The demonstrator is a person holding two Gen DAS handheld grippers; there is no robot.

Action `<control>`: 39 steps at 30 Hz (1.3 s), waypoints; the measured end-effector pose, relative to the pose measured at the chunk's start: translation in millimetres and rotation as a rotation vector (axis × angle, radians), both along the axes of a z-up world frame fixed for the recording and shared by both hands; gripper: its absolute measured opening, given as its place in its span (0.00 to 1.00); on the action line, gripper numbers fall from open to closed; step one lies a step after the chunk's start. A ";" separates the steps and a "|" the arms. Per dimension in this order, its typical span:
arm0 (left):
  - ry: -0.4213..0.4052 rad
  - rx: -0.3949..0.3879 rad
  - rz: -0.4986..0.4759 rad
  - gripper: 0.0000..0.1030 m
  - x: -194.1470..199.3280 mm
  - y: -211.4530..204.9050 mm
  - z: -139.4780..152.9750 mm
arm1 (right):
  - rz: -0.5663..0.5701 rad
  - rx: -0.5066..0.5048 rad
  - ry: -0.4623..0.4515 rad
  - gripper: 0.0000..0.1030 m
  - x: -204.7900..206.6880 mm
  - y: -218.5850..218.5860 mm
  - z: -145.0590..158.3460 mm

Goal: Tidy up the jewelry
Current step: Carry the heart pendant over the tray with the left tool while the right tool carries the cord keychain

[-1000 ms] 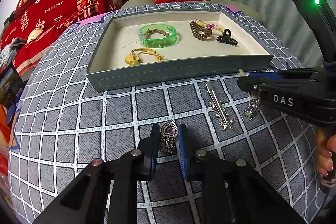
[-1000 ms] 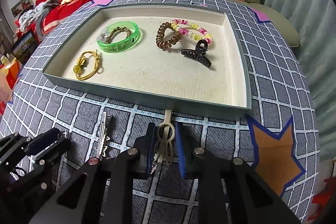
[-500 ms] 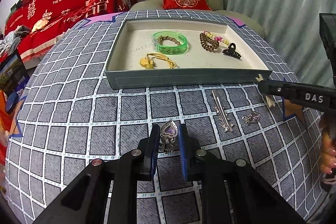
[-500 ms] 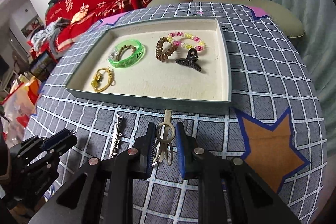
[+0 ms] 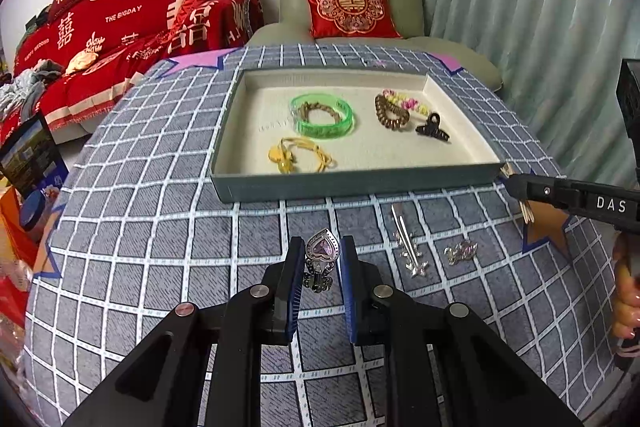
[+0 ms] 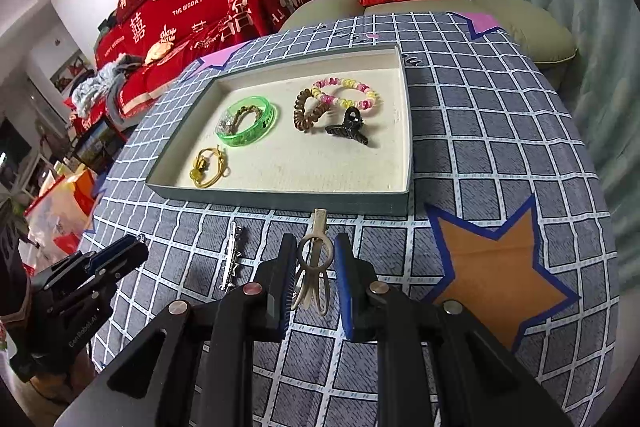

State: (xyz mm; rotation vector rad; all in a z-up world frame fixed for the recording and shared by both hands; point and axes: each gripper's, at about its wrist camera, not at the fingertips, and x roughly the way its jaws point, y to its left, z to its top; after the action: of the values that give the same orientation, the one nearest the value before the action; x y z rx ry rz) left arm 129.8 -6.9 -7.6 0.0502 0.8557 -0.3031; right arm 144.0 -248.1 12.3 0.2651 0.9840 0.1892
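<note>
Grey checked cloth covered the desk point(image 5: 132, 227), and on it sat a shallow tray point(image 5: 352, 187) with a pale lining. Inside the tray lay a green bangle point(image 5: 322, 115) with a chain curled within it, a yellow cord bracelet point(image 5: 298, 157), a brown coil hair tie point(image 5: 392, 113) overlapping a pink and yellow bead bracelet point(image 6: 346, 93), and a black claw clip point(image 5: 432, 129). The left gripper point(image 5: 320, 261) held a heart-shaped purple brooch point(image 5: 322, 251) between its fingers, narrowed onto its sides; the brooch's lower dangling part was dark and hard to make out, and I could not tell whether it was lifted clear of the cloth. The right gripper point(image 6: 314, 259) pinched a beige looped hair clip point(image 6: 314, 259), its tip pointing toward the tray's near wall; the clip's rear loops were partly hidden between the fingers. In the left wrist view only the right gripper's side showed, cut off at the frame edge, with the clip's ends poking out above and below it. On the cloth between the grippers lay a silver star hair clip point(image 5: 406, 247) and, just beside it, a small silver charm point(image 5: 460, 251) too small to identify. An orange star patch point(image 6: 496, 263) marked the cloth near the tray's right corner.
</note>
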 end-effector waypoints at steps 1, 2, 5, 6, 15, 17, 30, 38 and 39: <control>-0.005 -0.002 0.003 0.27 1.1 0.4 2.9 | 0.000 0.003 -0.003 0.20 0.2 -1.2 1.7; -0.008 -0.004 0.006 0.27 2.6 0.8 5.5 | -0.001 0.005 -0.006 0.20 0.7 -2.3 3.5; -0.017 -0.009 0.011 0.27 7.1 -0.2 12.0 | -0.003 0.014 -0.018 0.20 3.4 -5.8 10.0; -0.021 -0.008 0.012 0.27 8.8 -0.7 14.0 | -0.003 0.016 -0.021 0.20 4.3 -6.4 12.0; -0.049 -0.001 0.009 0.27 29.1 -7.3 28.8 | 0.004 0.014 -0.050 0.20 24.8 -13.9 28.1; -0.048 -0.006 0.014 0.27 36.5 -6.7 31.5 | 0.005 0.019 -0.053 0.20 30.8 -15.9 30.9; -0.072 -0.004 0.078 0.27 81.9 -3.2 42.3 | -0.004 0.033 -0.043 0.20 81.4 -25.3 34.0; -0.062 0.031 0.081 0.27 117.0 -11.8 32.1 | 0.007 0.011 -0.035 0.20 122.9 -18.7 26.4; -0.056 0.032 0.082 0.27 121.7 -12.9 29.7 | 0.007 0.010 -0.034 0.20 127.3 -18.2 24.7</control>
State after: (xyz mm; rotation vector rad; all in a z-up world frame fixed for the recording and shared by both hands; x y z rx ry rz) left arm 251.5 -19.9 22.1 0.0528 0.8049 -0.2106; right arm 271.3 -266.3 37.0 0.2667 0.9503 0.2048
